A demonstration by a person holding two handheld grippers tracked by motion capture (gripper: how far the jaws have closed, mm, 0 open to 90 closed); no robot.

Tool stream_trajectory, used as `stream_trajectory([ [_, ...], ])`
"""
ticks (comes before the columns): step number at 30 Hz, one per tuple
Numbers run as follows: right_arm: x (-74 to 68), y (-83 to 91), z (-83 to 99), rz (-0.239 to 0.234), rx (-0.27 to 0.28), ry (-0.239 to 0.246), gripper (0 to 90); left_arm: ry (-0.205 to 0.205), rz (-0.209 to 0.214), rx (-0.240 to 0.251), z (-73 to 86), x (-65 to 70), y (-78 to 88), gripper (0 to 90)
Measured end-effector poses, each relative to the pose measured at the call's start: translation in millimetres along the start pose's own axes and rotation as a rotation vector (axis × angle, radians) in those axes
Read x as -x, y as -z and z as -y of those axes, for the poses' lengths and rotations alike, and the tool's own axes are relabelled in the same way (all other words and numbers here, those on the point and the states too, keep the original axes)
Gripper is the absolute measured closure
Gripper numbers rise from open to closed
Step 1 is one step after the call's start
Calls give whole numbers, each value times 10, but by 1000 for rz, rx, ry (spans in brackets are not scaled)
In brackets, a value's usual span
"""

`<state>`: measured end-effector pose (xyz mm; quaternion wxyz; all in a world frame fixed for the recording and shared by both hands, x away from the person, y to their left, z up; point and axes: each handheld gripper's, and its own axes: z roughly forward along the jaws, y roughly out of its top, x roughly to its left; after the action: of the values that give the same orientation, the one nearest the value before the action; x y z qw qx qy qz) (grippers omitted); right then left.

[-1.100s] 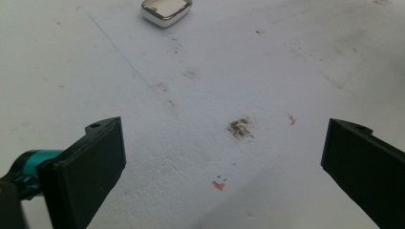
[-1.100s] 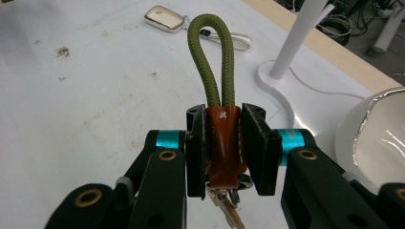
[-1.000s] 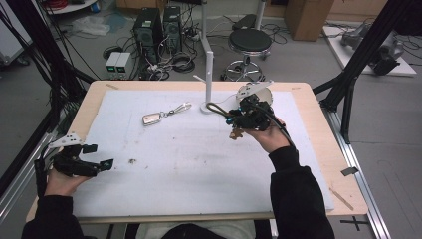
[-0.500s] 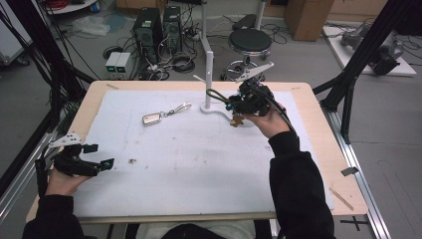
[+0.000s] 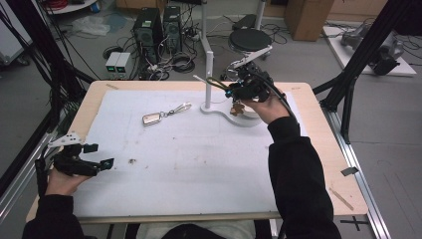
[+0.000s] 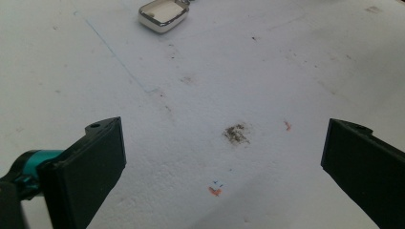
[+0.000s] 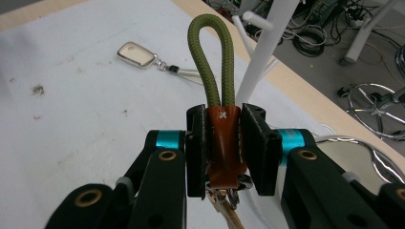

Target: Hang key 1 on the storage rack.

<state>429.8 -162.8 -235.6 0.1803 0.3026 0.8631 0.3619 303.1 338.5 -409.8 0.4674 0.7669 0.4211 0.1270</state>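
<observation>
My right gripper (image 7: 223, 143) is shut on the brown leather tab of a keychain (image 7: 223, 138) whose olive cord loop (image 7: 209, 57) sticks up past the jaws, with keys hanging below. In the high view the right gripper (image 5: 234, 92) holds that keychain (image 5: 237, 107) raised beside the white stand's post (image 5: 208, 74), the loop pointing toward its peg. A second keychain with a silver tag (image 5: 152, 118) lies flat on the white mat. My left gripper (image 5: 97, 157) rests open at the table's near left, nothing between its jaws; the silver tag (image 6: 163, 13) lies far ahead of it.
The white stand has a curved base (image 5: 239, 118) on the mat (image 5: 199, 164), with a peg near its top (image 7: 255, 18). A dark smudge (image 6: 235, 133) marks the mat. Behind the wooden table edge (image 5: 318, 124) are a stool, computer boxes and cables on the floor.
My right gripper has risen with the olive-loop keychain and moved toward the stand's post. The left gripper has stayed put.
</observation>
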Motion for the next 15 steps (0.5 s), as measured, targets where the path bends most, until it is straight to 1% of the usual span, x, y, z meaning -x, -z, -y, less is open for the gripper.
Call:
stream_trajectory([
  [1,37,-5,-36,5,-3,-8,720,1,2,3,-2,-1,2,17],
  [4,72,-18,-71,11,-11,-12,720,2,3,9,-3,-1,9,17],
  [5,99,-31,-108,19,-24,-7,720,4,4,11,-3,-4,13,17],
  [7,117,-35,-142,14,-24,-15,720,5,9,8,-4,-4,10,18],
  [11,136,-56,-187,19,-34,-16,720,0,16,1,-6,5,-2,18],
  [15,151,-90,-214,27,-47,-22,720,1,11,13,-13,8,11,17],
])
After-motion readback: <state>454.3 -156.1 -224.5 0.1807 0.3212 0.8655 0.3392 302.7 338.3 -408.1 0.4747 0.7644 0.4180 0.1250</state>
